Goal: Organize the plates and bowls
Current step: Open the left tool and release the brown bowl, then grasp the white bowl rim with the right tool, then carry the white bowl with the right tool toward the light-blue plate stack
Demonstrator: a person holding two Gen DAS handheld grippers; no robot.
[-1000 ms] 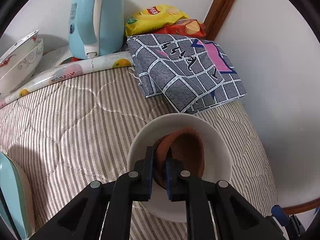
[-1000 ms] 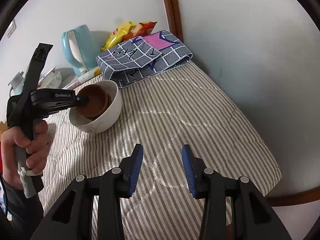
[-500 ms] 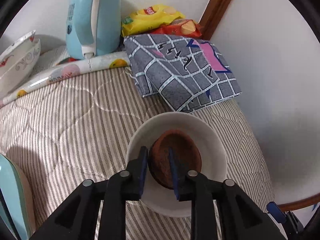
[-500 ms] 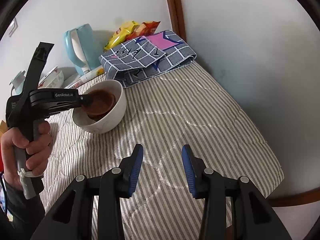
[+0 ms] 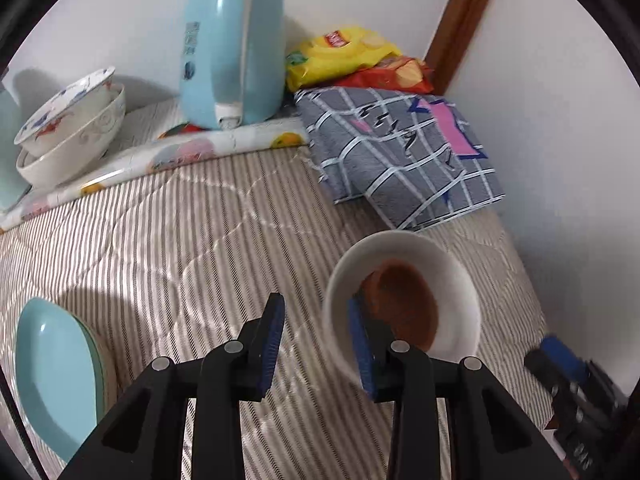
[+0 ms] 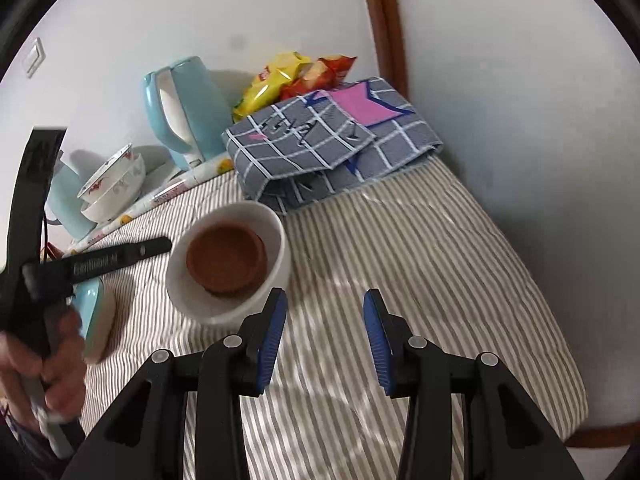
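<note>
Now on the striped bed (image 5: 168,240): white bowl (image 5: 452,276) upright, brown bowl (image 5: 404,300) nested inside it, tilted slightly against the near wall. Left tongs (image 5: 316,344) open, jaws just been opening, nothing pressed between the pads; right pad overlapping the white bowl's near rim in the left wrist view, left pad over bare bedding. From the right wrist view, left tongs (image 6: 160,245) apart from the white bowl (image 6: 276,248), tips just beside its rim, gripped by a hand (image 6: 44,364) at lower left. Brown bowl (image 6: 226,260) sitting low in the white one, rim below the white rim. Right tongs (image 6: 324,336) open and empty, hovering over bare stripes just beside the white bowl, left pad near its rim.

Teal plate (image 5: 56,380) at lower left of the left wrist view, on edge, stacked with another. Two patterned bowls (image 5: 72,132) stacked at the far left, upper one tilted. Blue kettle (image 5: 232,48) against the wall, standing on a rolled fruit-print sheet (image 5: 160,160). Grey checked cloth (image 5: 400,152) folded in the corner, just beyond the white bowl, with yellow and red snack bags (image 5: 352,56) behind it.
</note>
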